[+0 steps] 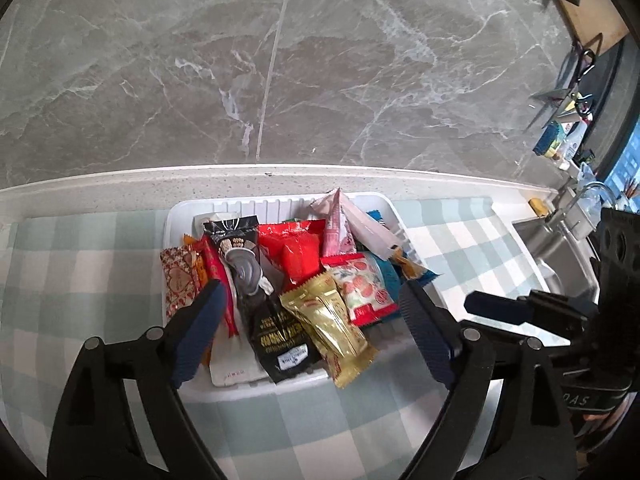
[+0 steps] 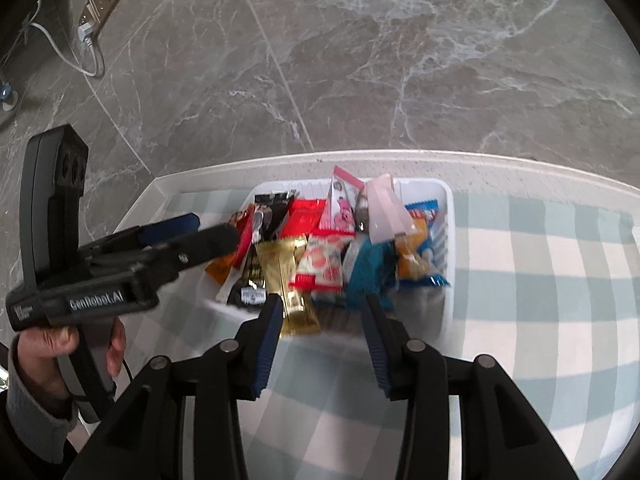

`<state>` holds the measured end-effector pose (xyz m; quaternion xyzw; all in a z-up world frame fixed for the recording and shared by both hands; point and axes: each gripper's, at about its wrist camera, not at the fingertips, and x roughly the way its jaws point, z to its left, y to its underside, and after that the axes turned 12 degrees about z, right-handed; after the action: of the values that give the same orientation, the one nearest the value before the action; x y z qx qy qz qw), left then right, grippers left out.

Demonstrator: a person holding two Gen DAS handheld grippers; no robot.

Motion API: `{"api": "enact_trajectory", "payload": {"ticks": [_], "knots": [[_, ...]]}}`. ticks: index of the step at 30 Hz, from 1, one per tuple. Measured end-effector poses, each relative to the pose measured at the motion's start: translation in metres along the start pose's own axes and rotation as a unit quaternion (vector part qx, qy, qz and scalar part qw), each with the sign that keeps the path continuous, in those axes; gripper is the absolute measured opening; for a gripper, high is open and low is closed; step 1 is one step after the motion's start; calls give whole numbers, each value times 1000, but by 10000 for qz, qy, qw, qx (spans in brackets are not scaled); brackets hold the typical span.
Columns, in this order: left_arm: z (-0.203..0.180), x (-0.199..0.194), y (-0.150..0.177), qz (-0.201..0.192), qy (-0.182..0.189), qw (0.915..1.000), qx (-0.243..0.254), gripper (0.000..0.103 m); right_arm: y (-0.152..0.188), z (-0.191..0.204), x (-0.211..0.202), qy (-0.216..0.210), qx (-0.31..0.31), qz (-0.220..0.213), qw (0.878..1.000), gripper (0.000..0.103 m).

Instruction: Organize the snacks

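Observation:
A white basket (image 1: 280,201) (image 2: 447,240) on the checked cloth holds a heap of snack packets. On top lie a gold packet (image 1: 332,320) (image 2: 285,276), a black packet (image 1: 272,320), a red packet (image 1: 298,248) (image 2: 305,212), a strawberry-print bag (image 1: 365,285) (image 2: 324,265) and a pink packet (image 1: 337,226) (image 2: 340,210). My left gripper (image 1: 314,314) (image 2: 208,229) hangs wide open over the basket's near left part, gripping nothing. My right gripper (image 2: 322,322) stands open at the basket's near rim, its pads apart from the gold packet's end.
A green-and-white checked cloth (image 2: 540,300) covers the counter, which has a raised white edge against a grey marble wall. A steel sink (image 1: 560,268) with a tap lies to the right. A wall socket with a cable (image 2: 98,0) is far left. A hand (image 2: 60,340) holds the left gripper.

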<state>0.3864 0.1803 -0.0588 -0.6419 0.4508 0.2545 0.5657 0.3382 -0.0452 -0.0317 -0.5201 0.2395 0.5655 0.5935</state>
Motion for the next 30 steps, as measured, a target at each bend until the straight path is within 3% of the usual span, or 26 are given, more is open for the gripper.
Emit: {"api": "enact_trajectory", "payload": {"ticks": [3, 16, 30], "knots": [[-9, -9, 10, -17, -74, 9999, 68, 96, 15, 0, -11, 38, 45, -24, 10000, 45], [-73, -73, 47, -445, -579, 9947, 722, 97, 79, 15, -71, 510, -2, -440, 9977, 53], [-113, -116, 87, -649, -696, 9880, 1220, 97, 127, 27, -114, 828, 124, -841, 9929, 58]]}}
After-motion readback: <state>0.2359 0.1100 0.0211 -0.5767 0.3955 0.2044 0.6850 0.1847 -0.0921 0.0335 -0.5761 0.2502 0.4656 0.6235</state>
